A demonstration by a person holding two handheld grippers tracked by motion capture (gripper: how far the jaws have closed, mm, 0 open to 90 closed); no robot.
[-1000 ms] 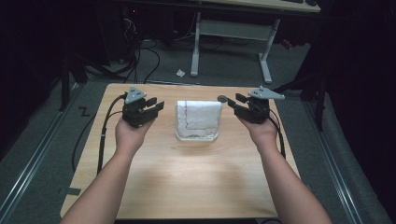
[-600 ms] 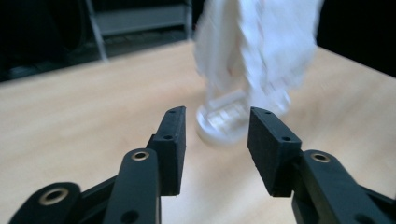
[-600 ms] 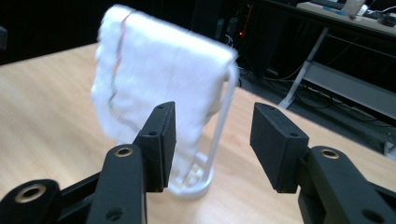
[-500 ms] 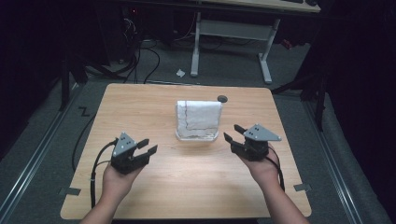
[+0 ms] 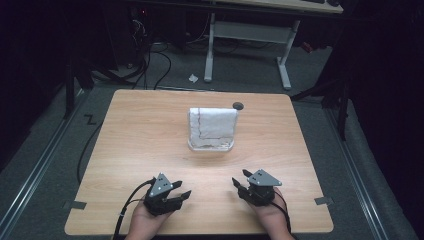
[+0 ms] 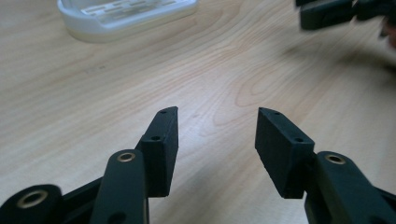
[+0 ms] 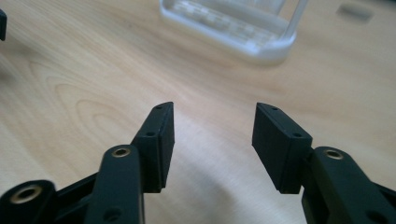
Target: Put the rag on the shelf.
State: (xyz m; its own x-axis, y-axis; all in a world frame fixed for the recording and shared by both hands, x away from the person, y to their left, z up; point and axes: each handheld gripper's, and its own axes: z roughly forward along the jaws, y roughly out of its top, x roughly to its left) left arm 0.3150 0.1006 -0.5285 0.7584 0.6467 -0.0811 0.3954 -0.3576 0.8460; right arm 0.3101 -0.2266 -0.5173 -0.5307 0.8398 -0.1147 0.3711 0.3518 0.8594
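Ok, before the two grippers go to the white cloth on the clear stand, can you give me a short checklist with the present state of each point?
1. Left gripper open, nothing between the jaws: ok; they have just been opening.
2. Right gripper open and empty: ok.
3. White cloth draped over the clear stand: ok.
4. Stand upright on the table: ok.
5. Bare wood between both grippers and the stand: ok.
6. Cloth hangs evenly on the far side: cannot tell, that side is hidden.
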